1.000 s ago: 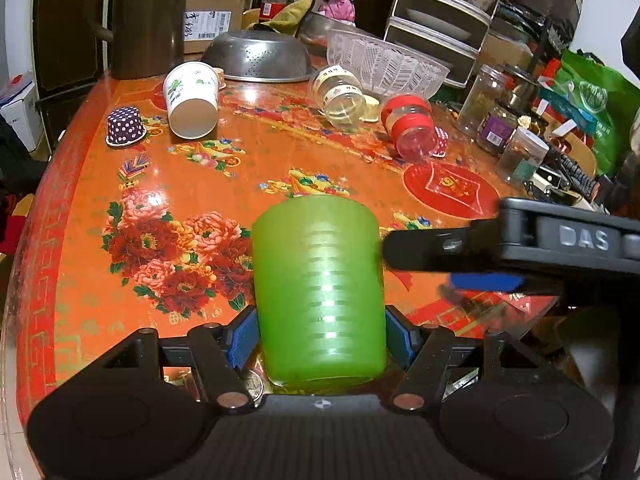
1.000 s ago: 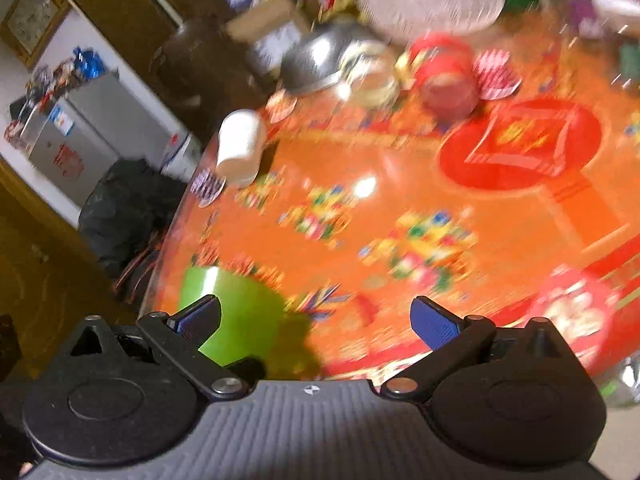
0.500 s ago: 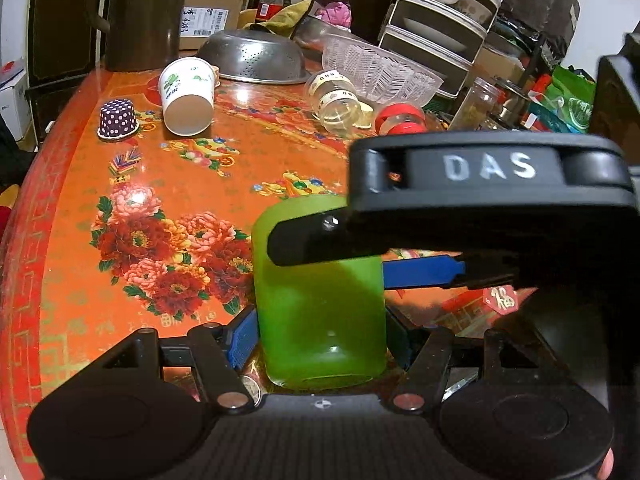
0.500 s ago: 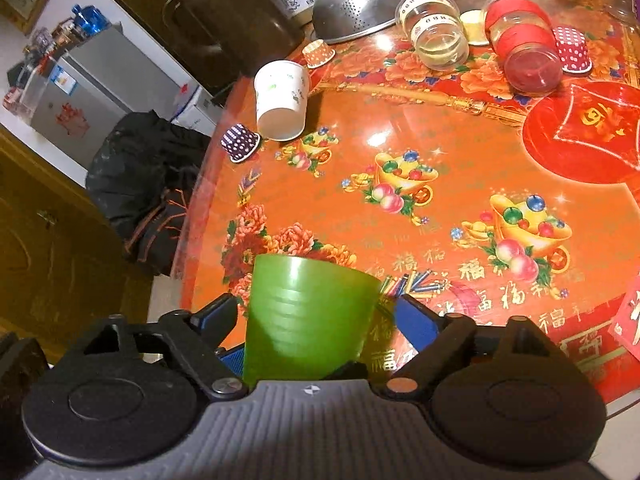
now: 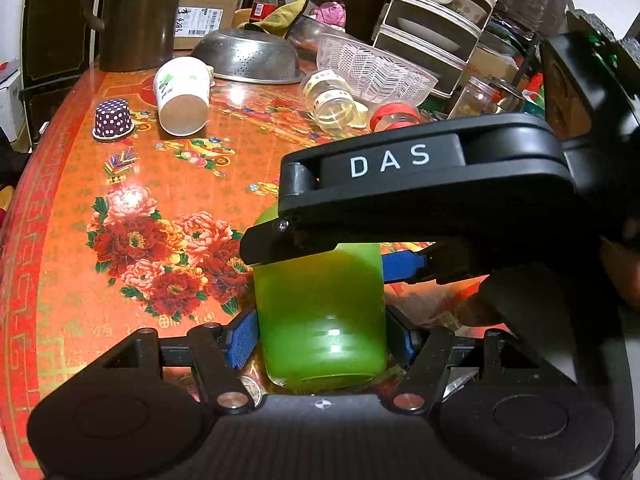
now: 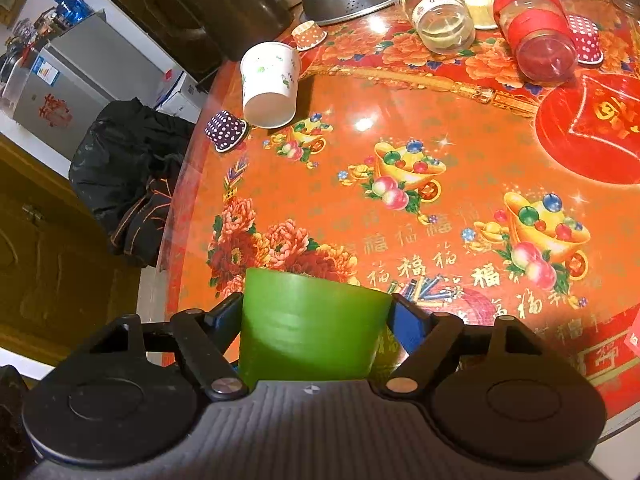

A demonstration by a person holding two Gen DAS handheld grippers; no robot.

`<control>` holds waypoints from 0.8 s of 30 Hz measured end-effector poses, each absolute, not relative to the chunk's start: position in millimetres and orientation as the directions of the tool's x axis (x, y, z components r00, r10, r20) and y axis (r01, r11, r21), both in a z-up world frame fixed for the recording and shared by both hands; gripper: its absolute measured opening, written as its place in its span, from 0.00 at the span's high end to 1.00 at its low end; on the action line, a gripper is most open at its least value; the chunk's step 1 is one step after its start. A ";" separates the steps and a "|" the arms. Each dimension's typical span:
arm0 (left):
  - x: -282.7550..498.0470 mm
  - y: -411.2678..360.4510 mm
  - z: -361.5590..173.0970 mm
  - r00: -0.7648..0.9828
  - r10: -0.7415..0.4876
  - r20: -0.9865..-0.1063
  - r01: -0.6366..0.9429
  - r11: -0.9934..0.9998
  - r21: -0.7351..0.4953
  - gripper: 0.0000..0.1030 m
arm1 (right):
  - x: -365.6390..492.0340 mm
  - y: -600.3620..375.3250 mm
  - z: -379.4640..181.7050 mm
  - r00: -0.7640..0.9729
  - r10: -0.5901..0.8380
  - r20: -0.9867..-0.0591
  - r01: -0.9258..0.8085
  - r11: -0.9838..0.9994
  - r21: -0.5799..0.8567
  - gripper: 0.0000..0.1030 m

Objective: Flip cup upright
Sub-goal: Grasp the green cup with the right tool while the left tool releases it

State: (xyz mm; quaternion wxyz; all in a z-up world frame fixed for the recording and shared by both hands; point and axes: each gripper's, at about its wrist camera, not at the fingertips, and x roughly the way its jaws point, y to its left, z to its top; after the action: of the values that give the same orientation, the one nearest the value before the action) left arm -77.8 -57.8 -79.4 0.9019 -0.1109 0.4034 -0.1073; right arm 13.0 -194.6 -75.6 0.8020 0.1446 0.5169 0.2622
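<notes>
A green plastic cup (image 5: pixel 320 320) stands upside down near the front edge of the orange flowered table (image 5: pixel 132 168). My left gripper (image 5: pixel 320 340) is shut on the cup's lower part, blue pads (image 5: pixel 240 338) against both sides. My right gripper (image 6: pixel 314 320) comes in from the right and from above and is shut on the same green cup (image 6: pixel 312 332) higher up; its black body (image 5: pixel 420 184) hides the cup's top in the left wrist view.
A white paper cup (image 5: pixel 182 96) lies on its side at the back left beside a purple dotted cupcake liner (image 5: pixel 113 119). Two jars (image 6: pixel 440 12) lie on their sides, with a metal colander (image 5: pixel 250 56), a plastic basket (image 5: pixel 372 70) and a dark jug (image 5: pixel 140 12) behind.
My right gripper swung in from the right, came down over the cup and closed on its upper part. My left gripper kept its hold on the cup.
</notes>
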 end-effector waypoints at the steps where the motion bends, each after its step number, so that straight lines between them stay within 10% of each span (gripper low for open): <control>1: -77.7 -58.1 -79.2 0.652 -0.281 -0.704 0.105 0.953 -0.284 0.33 | 13.9 -195.0 -75.8 0.325 0.570 -0.754 -0.269 0.820 0.504 0.25; 24: -111.4 -18.7 -82.2 0.603 -0.327 -0.728 0.157 0.943 -0.293 0.13 | 10.9 -196.0 -74.2 0.301 0.606 -0.737 -0.291 0.794 0.534 0.26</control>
State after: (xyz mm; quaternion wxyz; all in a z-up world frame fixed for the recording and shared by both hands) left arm -111.4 -18.7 -82.2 0.8897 -0.0998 0.4243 -0.1361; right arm 10.9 -196.0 -74.2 0.7923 0.1515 0.5189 0.2830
